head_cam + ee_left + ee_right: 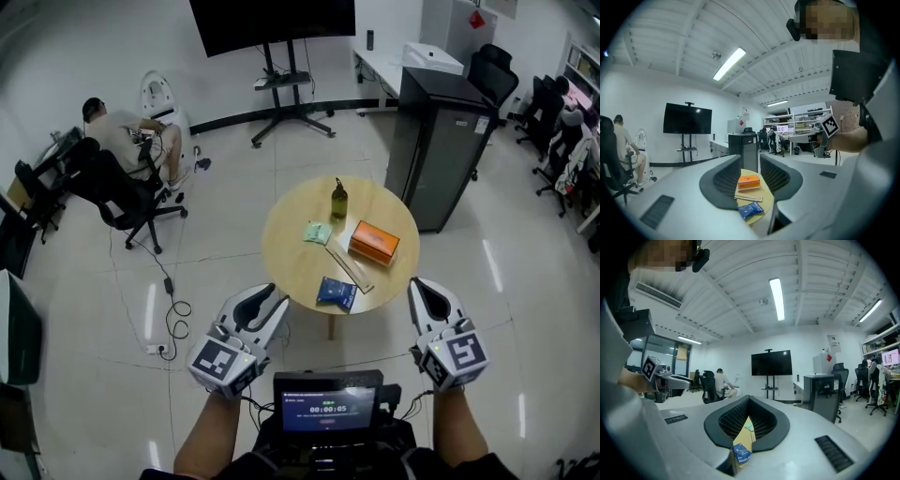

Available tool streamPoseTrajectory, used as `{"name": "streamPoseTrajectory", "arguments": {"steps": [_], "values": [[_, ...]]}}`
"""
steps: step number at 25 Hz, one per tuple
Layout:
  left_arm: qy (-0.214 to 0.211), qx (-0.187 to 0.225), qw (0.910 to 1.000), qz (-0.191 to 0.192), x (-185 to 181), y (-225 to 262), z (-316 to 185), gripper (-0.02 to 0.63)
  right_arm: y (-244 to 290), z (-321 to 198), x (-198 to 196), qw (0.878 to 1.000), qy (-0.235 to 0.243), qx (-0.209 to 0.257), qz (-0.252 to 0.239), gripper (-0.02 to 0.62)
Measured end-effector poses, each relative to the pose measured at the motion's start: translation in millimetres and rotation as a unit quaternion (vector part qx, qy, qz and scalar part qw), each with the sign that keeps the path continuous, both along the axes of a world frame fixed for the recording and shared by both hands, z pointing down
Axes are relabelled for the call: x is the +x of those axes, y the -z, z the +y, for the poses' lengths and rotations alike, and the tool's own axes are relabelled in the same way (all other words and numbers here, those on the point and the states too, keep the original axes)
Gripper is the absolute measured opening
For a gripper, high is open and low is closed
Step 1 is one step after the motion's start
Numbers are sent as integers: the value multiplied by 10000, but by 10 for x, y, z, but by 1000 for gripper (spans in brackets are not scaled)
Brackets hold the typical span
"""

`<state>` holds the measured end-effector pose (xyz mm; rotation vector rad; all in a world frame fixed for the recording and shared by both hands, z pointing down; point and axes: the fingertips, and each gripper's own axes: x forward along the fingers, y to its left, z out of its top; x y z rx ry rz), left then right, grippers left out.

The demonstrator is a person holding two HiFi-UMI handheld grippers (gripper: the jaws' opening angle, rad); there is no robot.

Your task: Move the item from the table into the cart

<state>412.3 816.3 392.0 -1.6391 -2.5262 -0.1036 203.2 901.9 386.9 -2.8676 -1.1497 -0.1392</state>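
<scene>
- Small screen (328, 405) at the person's chest, nearest of all, showing a timer.
- Left gripper (270, 294): jaws spread, nothing between them. Its own view (750, 174) shows only the far table through the gap.
- Right gripper (421, 289): jaws clenched together and empty, confirmed in its own view (747, 423).
- Step in hand, as judged: the approach. Both grippers are short of the table (281, 234) and nothing is picked up yet.
- Blue packet (336, 292): at the near edge of the table and likely the first pick. The next move calls for bringing the spread left jaws forward and down around it.
- Flat pale strip (349, 265), lying between the packet and the box.
- Orange box (374, 243): closed, contents unseen.
- Green packet (317, 232), lying flat near the table's middle.
- Dark green bottle (338, 200): upright and capped, fill level not discernible.
- Dark cabinet (441, 150) just beyond the table: possibly the cart. It looks closed and no contents show.
- Seated person (122, 141) and a television (272, 23) at the far wall.
</scene>
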Motion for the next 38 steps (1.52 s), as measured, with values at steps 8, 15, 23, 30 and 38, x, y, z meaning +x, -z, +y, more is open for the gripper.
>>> {"name": "streamPoseTrajectory", "arguments": {"steps": [8,15,23,30,38], "values": [[-81,112,9999,-72,1096,-217,941,149,-301,862,1177,9990,134,296,-301,14],[125,447,9988,-129,1554,-389,1854,133,-539,1717,1887,9936,801,654,-448,67],[491,537,9971,-219,2127,-554,2699,158,-745,2682,2658,9834,1398,809,-832,172],[13,880,9956,-327,2488,-908,3084,158,-1430,2993,2937,9760,962,1470,-1284,290],[-296,1349,9888,-559,2470,-1446,3393,158,-2556,2970,2728,9626,872,1933,-1688,290]]}}
